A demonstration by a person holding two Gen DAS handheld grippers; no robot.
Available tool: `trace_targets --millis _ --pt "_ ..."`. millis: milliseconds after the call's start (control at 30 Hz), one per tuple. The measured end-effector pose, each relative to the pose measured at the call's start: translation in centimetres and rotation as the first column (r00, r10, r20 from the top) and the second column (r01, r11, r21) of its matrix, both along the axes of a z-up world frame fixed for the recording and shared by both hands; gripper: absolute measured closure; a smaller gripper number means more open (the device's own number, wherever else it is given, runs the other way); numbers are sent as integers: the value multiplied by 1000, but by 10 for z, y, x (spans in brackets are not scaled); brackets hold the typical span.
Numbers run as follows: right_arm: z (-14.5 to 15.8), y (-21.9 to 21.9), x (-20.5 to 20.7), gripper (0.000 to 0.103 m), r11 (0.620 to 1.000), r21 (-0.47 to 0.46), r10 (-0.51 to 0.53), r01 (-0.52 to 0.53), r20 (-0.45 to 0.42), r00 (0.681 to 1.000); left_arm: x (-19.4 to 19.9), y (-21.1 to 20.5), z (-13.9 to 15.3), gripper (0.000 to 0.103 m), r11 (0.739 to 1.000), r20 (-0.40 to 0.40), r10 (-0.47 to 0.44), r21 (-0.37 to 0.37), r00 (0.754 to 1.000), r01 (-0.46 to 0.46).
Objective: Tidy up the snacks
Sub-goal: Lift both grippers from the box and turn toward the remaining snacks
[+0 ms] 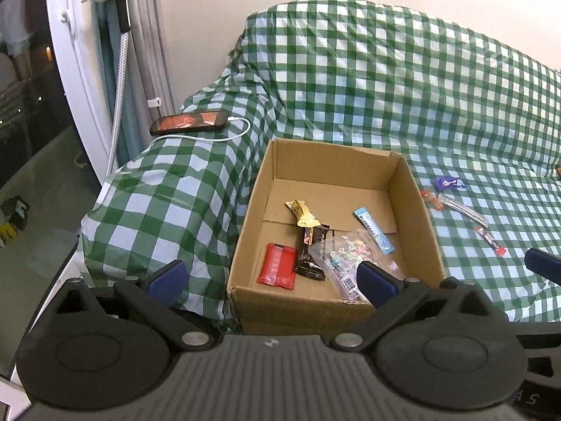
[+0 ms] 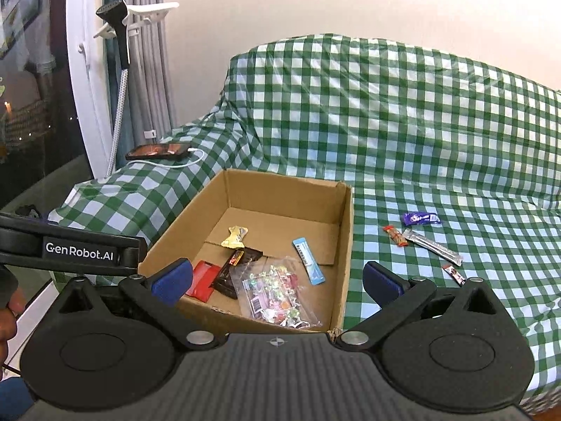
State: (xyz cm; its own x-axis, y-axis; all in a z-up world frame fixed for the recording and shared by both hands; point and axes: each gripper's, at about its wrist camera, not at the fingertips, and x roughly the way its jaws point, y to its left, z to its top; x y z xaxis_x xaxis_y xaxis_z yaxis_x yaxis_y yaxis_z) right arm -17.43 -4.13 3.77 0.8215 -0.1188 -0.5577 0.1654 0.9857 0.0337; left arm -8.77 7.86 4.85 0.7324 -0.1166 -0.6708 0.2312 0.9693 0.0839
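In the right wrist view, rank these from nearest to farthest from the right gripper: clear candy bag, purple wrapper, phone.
Right gripper, fingers apart, nothing held.
1. Clear candy bag: in the cardboard box, at the near end, right between the fingers.
2. Purple wrapper: on the checked cloth, outside the box to the right.
3. Phone: far left, behind the box, cable plugged in.

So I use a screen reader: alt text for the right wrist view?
Open right gripper hovers over a cardboard box holding five snacks on a green checked cloth; four more snacks, including a purple packet, lie right of the box.
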Motion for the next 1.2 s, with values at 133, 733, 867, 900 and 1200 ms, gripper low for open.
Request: trace_targets --millis 133,733,867,900,1200 --pt "2 1 -4 0 1000 -8 -4 4 9 1000 -3 -2 -1 0 1000 0 -15 2 1000 15" --pt "-2 4 -5 0 999 -31 -15 15 -12 1000 4 2 -10 0 999 -27 -34 -13 999 34" --pt "-4 2 -2 0 999 -28 -18 18 -23 1000 9 1 -13 0 999 -37 -35 -10 999 35" --pt "-5 1 -1 0 999 -26 -19 19 -27 999 10 0 -14 0 999 -40 -35 -8 999 35" --pt "-16 -8 10 0 999 6 -31 31 -63 998 25 -3 -20 0 999 -56 -27 23 998 28"
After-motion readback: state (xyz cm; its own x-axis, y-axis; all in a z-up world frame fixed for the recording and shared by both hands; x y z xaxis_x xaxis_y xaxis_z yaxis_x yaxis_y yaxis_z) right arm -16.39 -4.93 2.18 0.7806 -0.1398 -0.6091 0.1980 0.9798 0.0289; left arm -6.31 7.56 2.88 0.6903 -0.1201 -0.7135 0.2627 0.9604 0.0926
